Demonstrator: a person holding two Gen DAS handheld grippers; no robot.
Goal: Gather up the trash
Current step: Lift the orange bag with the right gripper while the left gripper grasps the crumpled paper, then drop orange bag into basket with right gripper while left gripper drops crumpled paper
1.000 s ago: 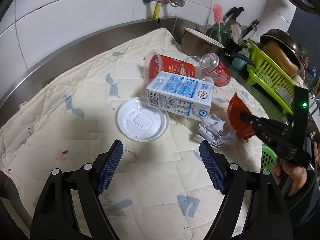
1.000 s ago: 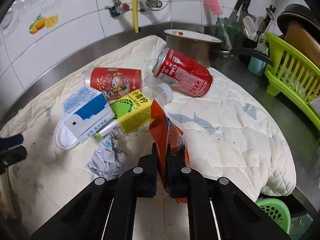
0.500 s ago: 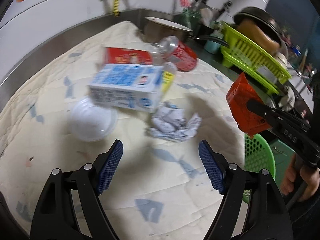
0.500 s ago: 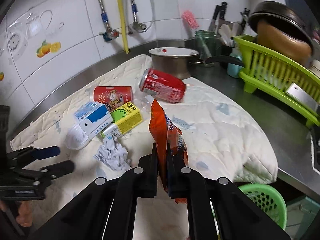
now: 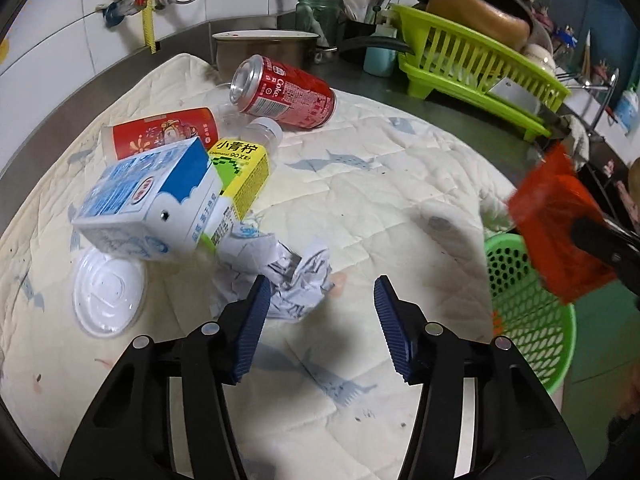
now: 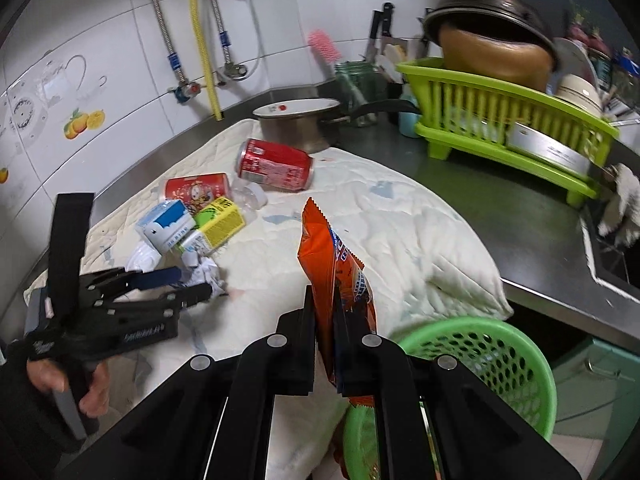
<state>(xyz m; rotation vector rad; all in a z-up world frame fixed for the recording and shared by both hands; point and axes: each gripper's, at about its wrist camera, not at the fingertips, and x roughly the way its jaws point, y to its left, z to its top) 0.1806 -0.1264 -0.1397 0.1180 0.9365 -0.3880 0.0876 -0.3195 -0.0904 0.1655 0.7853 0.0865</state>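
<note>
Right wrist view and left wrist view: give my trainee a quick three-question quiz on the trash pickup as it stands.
1. True or false: the right tongs are shut on the orange snack bag.
2. What lies nearest the left tongs? A) cola can B) crumpled paper C) white lid
3. Fill in: the green basket sits ____ the counter edge, off the quilted mat.

Key: 1 true. 2 B, the crumpled paper lies just beyond the left pad, not gripped; the jaws have just been closing. 3 below.
</note>
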